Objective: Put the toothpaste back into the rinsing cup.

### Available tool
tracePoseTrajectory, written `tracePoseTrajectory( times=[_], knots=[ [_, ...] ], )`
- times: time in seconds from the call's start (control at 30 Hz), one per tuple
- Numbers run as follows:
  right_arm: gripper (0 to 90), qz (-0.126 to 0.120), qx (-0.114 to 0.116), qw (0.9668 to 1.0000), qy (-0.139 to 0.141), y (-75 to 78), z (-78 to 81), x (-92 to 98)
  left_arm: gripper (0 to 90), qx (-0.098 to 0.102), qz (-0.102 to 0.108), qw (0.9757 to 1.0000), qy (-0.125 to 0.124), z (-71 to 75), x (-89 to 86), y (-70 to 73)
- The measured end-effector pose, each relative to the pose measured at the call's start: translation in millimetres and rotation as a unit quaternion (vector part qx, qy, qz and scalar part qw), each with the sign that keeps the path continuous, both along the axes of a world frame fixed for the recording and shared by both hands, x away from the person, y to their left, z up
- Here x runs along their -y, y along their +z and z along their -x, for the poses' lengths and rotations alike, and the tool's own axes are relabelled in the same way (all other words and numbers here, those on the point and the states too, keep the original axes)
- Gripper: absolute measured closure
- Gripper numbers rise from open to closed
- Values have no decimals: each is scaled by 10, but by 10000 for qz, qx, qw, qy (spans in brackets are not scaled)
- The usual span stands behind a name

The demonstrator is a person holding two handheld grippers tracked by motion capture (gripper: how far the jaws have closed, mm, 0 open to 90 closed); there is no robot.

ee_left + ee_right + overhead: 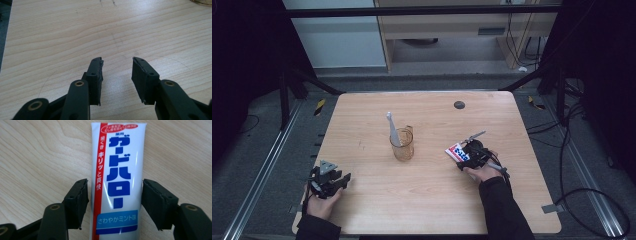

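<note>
A white toothpaste tube [120,157] with a red stripe and blue lettering lies flat on the wooden table [432,200]. My right gripper [115,195] is open, one jaw on each side of the tube's lower half, with a thin gap at the left jaw. In the high view the tube [456,151] pokes out to the left of the right gripper [467,156]. A clear amber cup [403,145] stands mid-table with a white toothbrush [391,127] leaning in it. My left gripper [343,181] rests near the front left edge, open [117,62] over bare wood.
A small dark round spot [459,104] marks the far side of the table. The cup's rim [202,2] peeks in at the top right of the left gripper view. Black frame bars, cables and grey floor surround the table.
</note>
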State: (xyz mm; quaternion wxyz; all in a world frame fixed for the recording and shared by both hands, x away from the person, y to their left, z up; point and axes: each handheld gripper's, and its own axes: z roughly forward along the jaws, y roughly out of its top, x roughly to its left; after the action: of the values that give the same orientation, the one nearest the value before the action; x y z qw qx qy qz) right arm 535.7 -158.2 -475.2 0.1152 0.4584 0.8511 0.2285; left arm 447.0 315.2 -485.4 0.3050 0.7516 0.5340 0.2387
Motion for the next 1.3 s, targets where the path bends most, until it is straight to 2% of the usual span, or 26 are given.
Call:
tracePoseTrajectory(
  times=[0.13,0.37,0.57,0.67,0.73,0.83,1.0,1.1,1.2,1.3],
  knots=[
    [430,51,-108,9999,1,-26,-17,-4,595,-13,0,10000,-13,-3,3,-6],
    [467,48,-141,9999,4,-24,-24,-2,595,-8,-7,10000,-21,0,6,-5],
    [583,29,-193,9998,-41,12,-22,5,595,-17,-4,10000,-21,-1,5,-7],
    [636,120,-229,9997,-32,51,-17,-14,595,-19,-3,10000,-24,-2,5,-6],
    [656,149,-294,9995,-17,75,-17,-26,595,-17,-1,10000,-25,-2,5,-6],
    [671,62,-329,9994,63,89,-2,-35,595,-21,0,10000,-25,-2,4,-7],
    [676,-141,-41,9999,81,129,45,-24,596,-12,5,10000,-23,-1,4,-4],
    [677,-359,265,9990,36,184,75,1,596,-13,5,10000,-20,-1,5,-4],
    [677,-598,505,9969,-25,249,108,29,596,-7,0,10000,-19,-2,7,-3],
    [677,-843,828,9930,-62,305,131,48,596,-3,2,10000,-16,-2,8,-4]
  ],
)
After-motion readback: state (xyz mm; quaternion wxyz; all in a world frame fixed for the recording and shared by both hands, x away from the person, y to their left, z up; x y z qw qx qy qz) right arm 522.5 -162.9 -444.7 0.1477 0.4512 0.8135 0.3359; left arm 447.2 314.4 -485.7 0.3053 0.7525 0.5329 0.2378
